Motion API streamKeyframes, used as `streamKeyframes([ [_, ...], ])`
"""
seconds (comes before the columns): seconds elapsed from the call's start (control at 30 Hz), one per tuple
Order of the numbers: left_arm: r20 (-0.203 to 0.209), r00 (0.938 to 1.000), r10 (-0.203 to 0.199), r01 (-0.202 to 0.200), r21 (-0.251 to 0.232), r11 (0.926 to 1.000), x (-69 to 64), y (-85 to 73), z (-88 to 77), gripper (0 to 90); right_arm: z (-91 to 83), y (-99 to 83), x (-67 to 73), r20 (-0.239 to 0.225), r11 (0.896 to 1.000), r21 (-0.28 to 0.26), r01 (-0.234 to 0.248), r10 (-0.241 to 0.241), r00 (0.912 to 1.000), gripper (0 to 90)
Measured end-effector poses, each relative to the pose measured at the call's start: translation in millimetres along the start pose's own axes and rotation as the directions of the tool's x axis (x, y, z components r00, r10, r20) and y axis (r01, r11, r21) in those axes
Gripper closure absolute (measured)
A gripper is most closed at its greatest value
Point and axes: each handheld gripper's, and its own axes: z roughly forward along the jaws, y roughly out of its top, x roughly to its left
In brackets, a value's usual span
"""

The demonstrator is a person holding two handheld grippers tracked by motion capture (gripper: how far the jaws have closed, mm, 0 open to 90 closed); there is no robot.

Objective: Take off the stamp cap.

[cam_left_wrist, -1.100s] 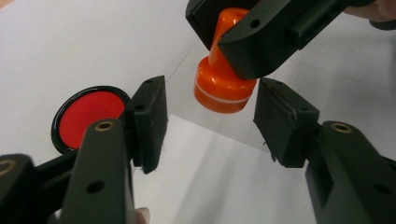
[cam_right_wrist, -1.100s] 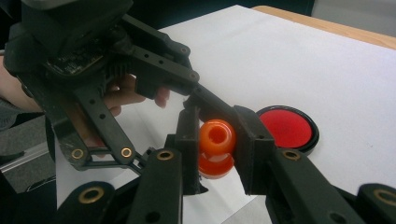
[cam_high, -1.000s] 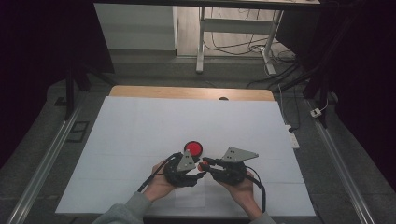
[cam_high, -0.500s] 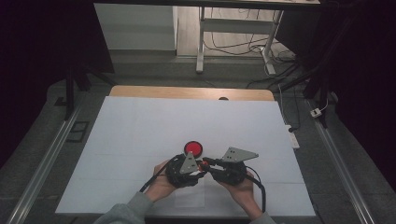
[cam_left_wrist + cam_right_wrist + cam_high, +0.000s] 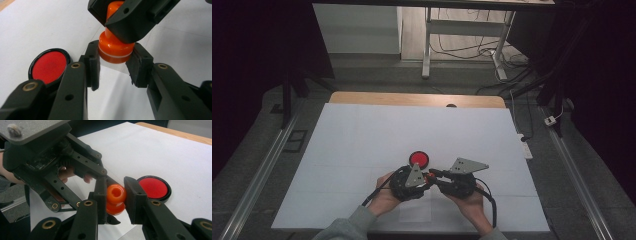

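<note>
— What do we have in the tools?

— Our right tool [image 5: 114, 196] is clamped on the knob of an orange stamp [image 5: 115, 47]. Our left tool [image 5: 113, 66] has just been closing, and its pads now press the stamp's wide base.

— Where is it?

— Held above the white worktop [image 5: 362, 135], with the red ink pad [image 5: 419, 158] near at about eleven o'clock.

Both forearms come in from the bottom of the high view, hands close together, grippers meeting tip to tip. The left gripper [image 5: 115, 66] has just been closing, pads now pressed on something held between them. The right gripper [image 5: 115, 195] is clamped, pads gripping too.
</note>
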Motion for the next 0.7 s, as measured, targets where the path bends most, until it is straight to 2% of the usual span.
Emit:
streamKeyframes([
  [0.3, -0.003, 0.9998, 0.017, -0.017, 0.006, 0.9998, -0.6, 0.0, -0.4, 64.2, 0.2, -0.3, -0.1, -0.003, 1.000, -0.001, -0.005, 0.005, 1.0000, 72.6],
  [0.7, -0.001, 0.9998, 0.020, -0.020, 0.013, 0.9997, -0.5, -1.0, 0.2, 64.5, 0.9, -0.7, 0.8, 0.002, 1.000, 0.006, 0.008, -0.008, 1.0000, 72.7],
])
